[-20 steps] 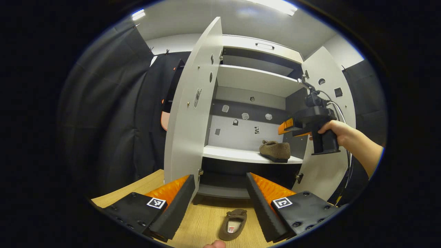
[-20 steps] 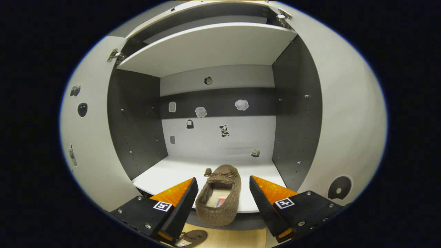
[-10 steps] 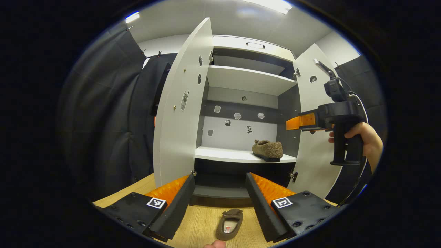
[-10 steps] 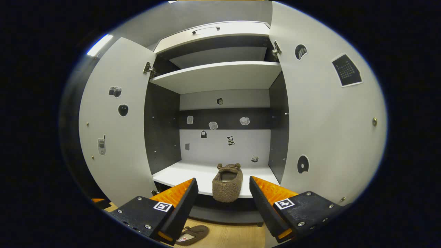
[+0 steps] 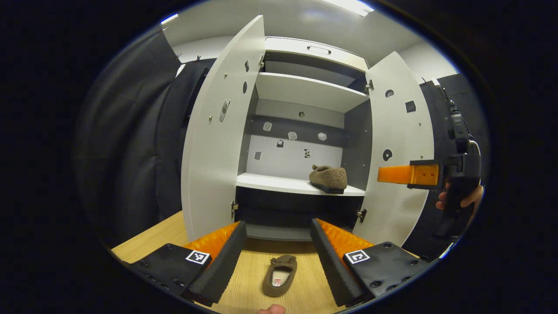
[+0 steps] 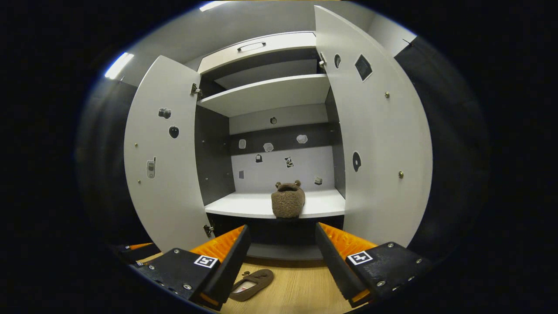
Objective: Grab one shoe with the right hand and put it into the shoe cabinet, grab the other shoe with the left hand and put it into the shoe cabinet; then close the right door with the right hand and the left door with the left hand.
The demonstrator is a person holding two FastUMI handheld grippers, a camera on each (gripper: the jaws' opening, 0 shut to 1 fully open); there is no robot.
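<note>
Both claws gape empty: the left claw (image 5: pixel 277 255) points at twelve o'clock, the right claw (image 6: pixel 281 257) likewise, a hand (image 5: pixel 462 201) gripping its handle.

The shoe cabinet (image 6: pixel 383 144) has white doors and shelves, with dark grey inner walls and small dark stickers. Both shoes, one on the shelf (image 6: pixel 288 203) and one on the floor (image 5: pixel 279 275), are brown and fuzzy. The floor (image 5: pixel 255 279) is light wood with fine grain.

One shoe (image 5: pixel 328 179) sits on the shoe cabinet's (image 5: pixel 305 87) shelf (image 5: pixel 270 183), toward its right side, between the two open doors. The other shoe (image 5: pixel 279 275) lies on the surface (image 5: pixel 157 237) before the cabinet.
</note>
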